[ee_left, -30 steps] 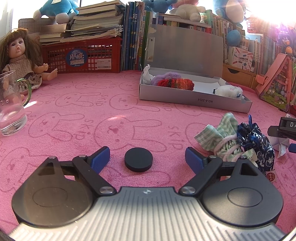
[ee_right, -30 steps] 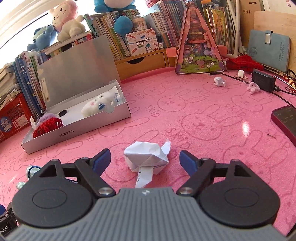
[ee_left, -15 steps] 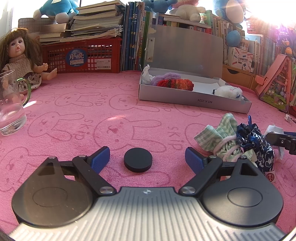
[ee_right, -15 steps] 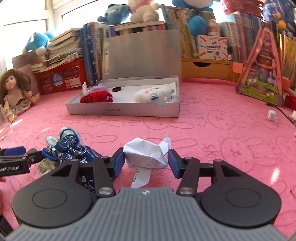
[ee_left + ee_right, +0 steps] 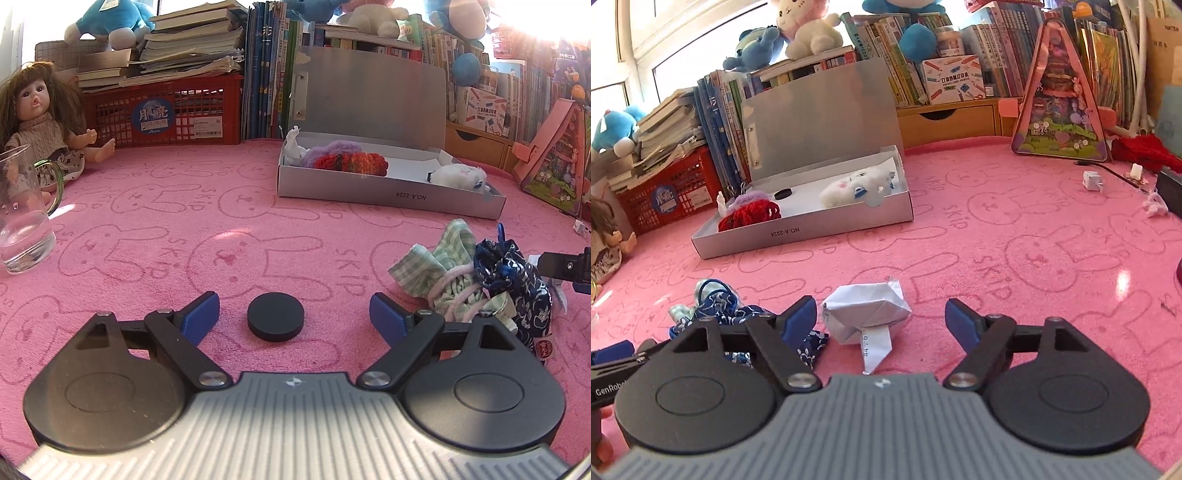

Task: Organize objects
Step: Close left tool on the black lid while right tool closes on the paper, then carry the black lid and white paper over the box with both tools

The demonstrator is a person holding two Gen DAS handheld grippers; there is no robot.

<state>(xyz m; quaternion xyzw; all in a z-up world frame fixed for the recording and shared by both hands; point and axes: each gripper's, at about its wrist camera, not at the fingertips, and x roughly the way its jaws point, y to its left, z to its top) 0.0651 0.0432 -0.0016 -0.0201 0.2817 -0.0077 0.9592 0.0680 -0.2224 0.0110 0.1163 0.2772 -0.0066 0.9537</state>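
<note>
A black round puck [image 5: 275, 320] lies on the pink mat between the fingers of my left gripper [image 5: 293, 319], which is open and not touching it. A folded white paper [image 5: 868, 316] lies on the mat between the fingers of my right gripper [image 5: 881, 320], which is open, its left pad close to the paper. An open silver box [image 5: 388, 195] holds red and purple yarn [image 5: 347, 159], a white plush [image 5: 460, 175] and, in the right wrist view [image 5: 801, 236], a black disc [image 5: 783, 193].
A green checked cloth [image 5: 439, 266] and a dark blue patterned pouch [image 5: 513, 284] lie between the grippers. A glass jug [image 5: 22, 218] and a doll [image 5: 40, 122] are at the left. A red basket [image 5: 166, 110], books and a pink toy house [image 5: 1060, 107] line the back.
My right gripper had closed around the white paper half a second ago and has now opened wide again, with the paper on the mat. The left gripper and puck have not moved.
</note>
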